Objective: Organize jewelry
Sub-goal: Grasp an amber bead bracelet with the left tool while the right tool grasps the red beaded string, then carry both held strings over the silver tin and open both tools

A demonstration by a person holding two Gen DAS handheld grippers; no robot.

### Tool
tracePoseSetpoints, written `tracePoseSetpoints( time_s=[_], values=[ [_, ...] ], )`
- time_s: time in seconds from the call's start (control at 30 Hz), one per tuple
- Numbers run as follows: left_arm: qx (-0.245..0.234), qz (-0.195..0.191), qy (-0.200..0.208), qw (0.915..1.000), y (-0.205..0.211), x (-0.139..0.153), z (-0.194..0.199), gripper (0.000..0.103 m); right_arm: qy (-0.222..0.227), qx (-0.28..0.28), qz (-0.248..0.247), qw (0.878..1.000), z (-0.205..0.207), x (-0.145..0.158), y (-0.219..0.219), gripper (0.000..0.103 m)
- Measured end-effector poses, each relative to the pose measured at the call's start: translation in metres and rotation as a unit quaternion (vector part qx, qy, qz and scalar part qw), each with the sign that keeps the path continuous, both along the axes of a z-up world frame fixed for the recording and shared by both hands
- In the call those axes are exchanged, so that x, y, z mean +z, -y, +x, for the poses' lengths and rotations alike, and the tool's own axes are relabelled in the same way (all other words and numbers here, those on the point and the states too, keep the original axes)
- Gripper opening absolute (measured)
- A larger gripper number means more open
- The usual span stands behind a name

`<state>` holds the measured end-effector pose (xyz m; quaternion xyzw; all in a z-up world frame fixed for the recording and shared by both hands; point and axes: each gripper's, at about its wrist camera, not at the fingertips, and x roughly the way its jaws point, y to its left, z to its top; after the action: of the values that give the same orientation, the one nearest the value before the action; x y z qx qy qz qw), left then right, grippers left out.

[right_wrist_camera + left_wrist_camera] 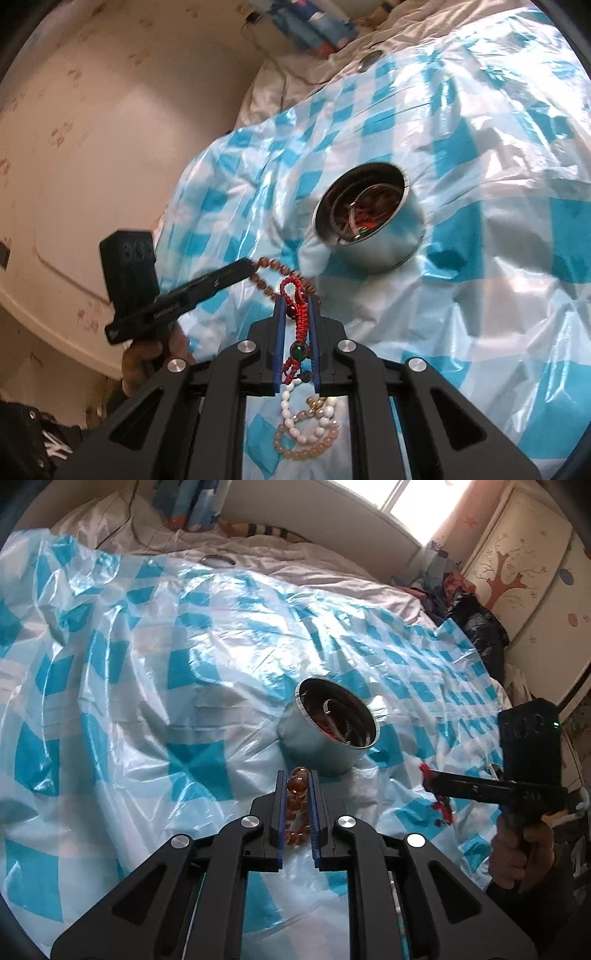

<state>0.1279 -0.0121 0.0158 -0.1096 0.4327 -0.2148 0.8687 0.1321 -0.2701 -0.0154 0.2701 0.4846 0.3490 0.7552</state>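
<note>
While both grippers carry jewelry, the left gripper clamps an amber bead bracelet and the right gripper pinches a red cord bracelet between its fingers. Just ahead of both fingertips stands the open tin; dropping each piece in calls for moving over its rim, then releasing.

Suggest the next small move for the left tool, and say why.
Probably carry the left tool forward over the tin and open it: it is shut on the amber beads, and the open tin, already holding jewelry, stands just ahead.
</note>
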Motion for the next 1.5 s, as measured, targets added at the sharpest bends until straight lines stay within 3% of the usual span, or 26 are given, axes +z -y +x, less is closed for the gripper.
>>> tracePoseSetpoints(
  time_s=[0.13,0.33,0.5,0.53,0.6,0.63,0.67,0.83,0.9,0.97,1.0,1.07,1.1,1.3,1.5],
  values=[
    [-0.012,-0.004,0.022,0.9997,0.006,0.013,-0.004,0.002,0.005,-0.018,0.014,1.000,0.000,0.004,0.009,0.012],
    [-0.012,0.024,0.051,0.9983,0.015,0.033,-0.005,0.002,0.003,-0.040,0.033,0.999,0.008,0.003,0.016,0.012],
    [-0.016,0.056,0.012,0.9982,0.019,0.015,0.005,0.003,0.000,-0.034,0.028,0.999,0.008,0.001,0.010,0.013],
    [-0.014,0.072,0.000,0.9973,0.019,0.006,0.008,0.007,-0.002,-0.031,0.028,0.999,0.008,0.000,0.008,0.013],
    [0.002,0.097,-0.014,0.9952,0.017,-0.009,0.014,0.026,-0.003,-0.026,0.025,0.999,0.007,-0.001,0.004,0.013],
    [0.007,0.100,-0.014,0.9949,0.015,-0.015,0.016,0.042,-0.003,-0.024,0.024,0.999,0.008,-0.001,0.002,0.013],
    [0.008,0.102,-0.013,0.9947,0.014,-0.019,0.017,0.050,-0.004,-0.021,0.025,0.999,0.008,-0.002,0.000,0.013],
    [0.012,0.167,-0.025,0.9856,0.022,-0.043,0.025,0.054,-0.004,-0.017,0.025,1.000,0.008,-0.002,-0.004,0.013],
    [0.005,0.183,-0.033,0.9826,0.025,-0.053,0.027,0.053,-0.003,-0.018,0.024,1.000,0.008,-0.001,-0.004,0.013],
    [-0.010,0.189,-0.040,0.9812,0.028,-0.059,0.026,0.016,-0.003,-0.020,0.027,0.999,0.009,0.000,-0.002,0.013],
    [-0.017,0.191,-0.043,0.9804,0.031,-0.060,0.024,0.010,-0.003,-0.021,0.028,0.999,0.009,0.000,-0.002,0.013],
    [-0.034,0.212,-0.028,0.9763,0.039,-0.054,0.017,0.010,-0.003,-0.023,0.029,0.999,0.009,0.001,-0.001,0.013],
    [-0.036,0.209,-0.023,0.9770,0.040,-0.050,0.015,0.010,-0.003,-0.024,0.030,0.999,0.009,0.001,0.000,0.013],
    [-0.034,0.095,0.010,0.9949,0.026,0.000,0.004,0.010,0.003,-0.036,0.041,0.999,0.008,0.004,0.007,0.013],
    [-0.044,0.031,0.036,0.9979,0.027,0.034,0.001,0.010,0.014,-0.056,0.060,0.997,0.012,0.010,0.011,0.013]
  ],
)
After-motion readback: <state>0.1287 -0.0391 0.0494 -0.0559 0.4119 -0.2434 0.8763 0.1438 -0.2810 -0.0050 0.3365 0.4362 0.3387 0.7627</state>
